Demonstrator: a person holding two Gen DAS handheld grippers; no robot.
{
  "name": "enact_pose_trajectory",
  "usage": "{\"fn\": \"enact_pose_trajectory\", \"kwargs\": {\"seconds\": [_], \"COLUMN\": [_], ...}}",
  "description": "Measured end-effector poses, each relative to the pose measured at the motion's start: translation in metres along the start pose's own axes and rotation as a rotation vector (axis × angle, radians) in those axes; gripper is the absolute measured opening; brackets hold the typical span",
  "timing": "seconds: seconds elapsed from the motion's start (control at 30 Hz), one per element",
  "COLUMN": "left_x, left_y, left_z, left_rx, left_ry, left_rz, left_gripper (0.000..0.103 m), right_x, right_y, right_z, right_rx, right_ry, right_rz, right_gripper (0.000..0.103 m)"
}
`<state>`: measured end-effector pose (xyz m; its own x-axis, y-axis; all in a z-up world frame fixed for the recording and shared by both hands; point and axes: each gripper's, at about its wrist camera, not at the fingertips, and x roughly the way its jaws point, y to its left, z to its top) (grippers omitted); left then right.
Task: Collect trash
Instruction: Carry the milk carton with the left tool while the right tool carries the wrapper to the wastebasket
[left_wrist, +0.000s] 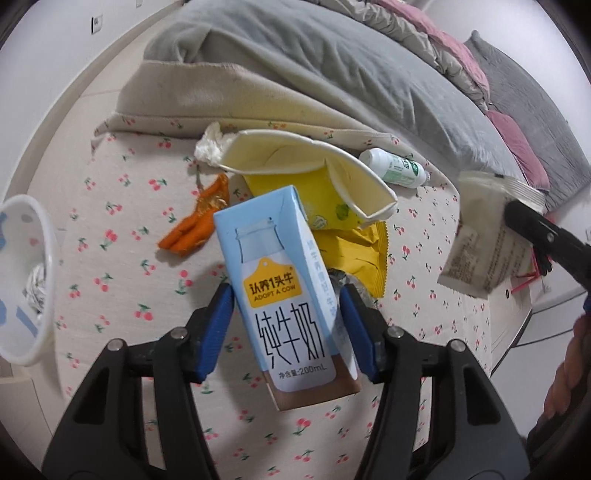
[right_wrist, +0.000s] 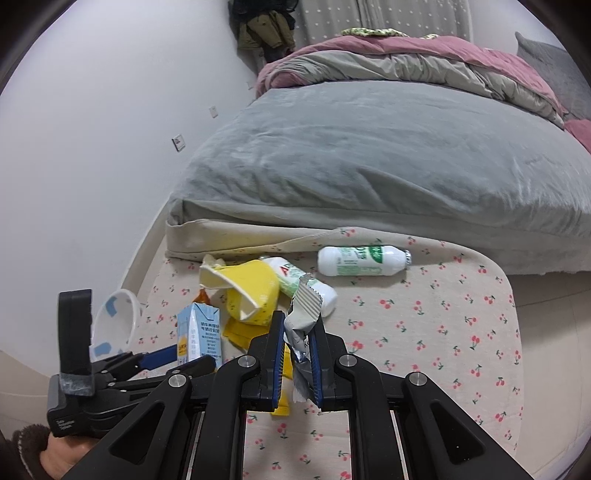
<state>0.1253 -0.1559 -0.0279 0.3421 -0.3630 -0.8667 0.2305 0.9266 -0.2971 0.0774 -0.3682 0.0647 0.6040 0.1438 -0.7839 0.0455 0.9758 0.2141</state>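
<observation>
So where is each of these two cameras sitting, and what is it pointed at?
Left wrist: rides the left gripper, looking along its fingers at the milk carton they clamp; beyond lies the right gripper.
Right wrist: rides the right gripper, which pinches a silver wrapper; the left gripper shows left.
Both see the carton, yellow cup and cherry-print mat.

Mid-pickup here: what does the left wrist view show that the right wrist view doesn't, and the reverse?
Left only: orange wrapper beside the crushed paper cup, and the carton's front label.

Right only: second white bottle behind the cup, and pink quilt.

Both: left gripper shut on the milk carton, right gripper shut on the silver wrapper, white bin, green-label bottle.
</observation>
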Motion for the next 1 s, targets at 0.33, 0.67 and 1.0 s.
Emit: {"fn": "enact_pose_trajectory", "kwargs": {"seconds": [0.33, 0.67, 1.0], "left_x": [-0.019, -0.046, -0.065], "left_y": [0.028, 0.069, 0.107], "left_z": [-0.002, -0.011, -0.015], "left_rx": [0.002, -0.008, -0.045], "left_ry": [-0.041, -0.09, -0.129], "left_rz": [0.01, 0.048, 0.081], "left_gripper": [0.06, 0.06, 0.06], "right_x": [0.004, 0.01, 0.023], "right_y": [0.026, 0.062, 0.103], "right_z": [0.001, 0.003, 0.006], "right_rx": [-0.05, -0.098, -0.144], "right_ry": [0.004, 0.006, 0.02], "right_rz": [0.028, 0.064, 0.105], "right_gripper": [0.013, 0.013, 0.013]}}
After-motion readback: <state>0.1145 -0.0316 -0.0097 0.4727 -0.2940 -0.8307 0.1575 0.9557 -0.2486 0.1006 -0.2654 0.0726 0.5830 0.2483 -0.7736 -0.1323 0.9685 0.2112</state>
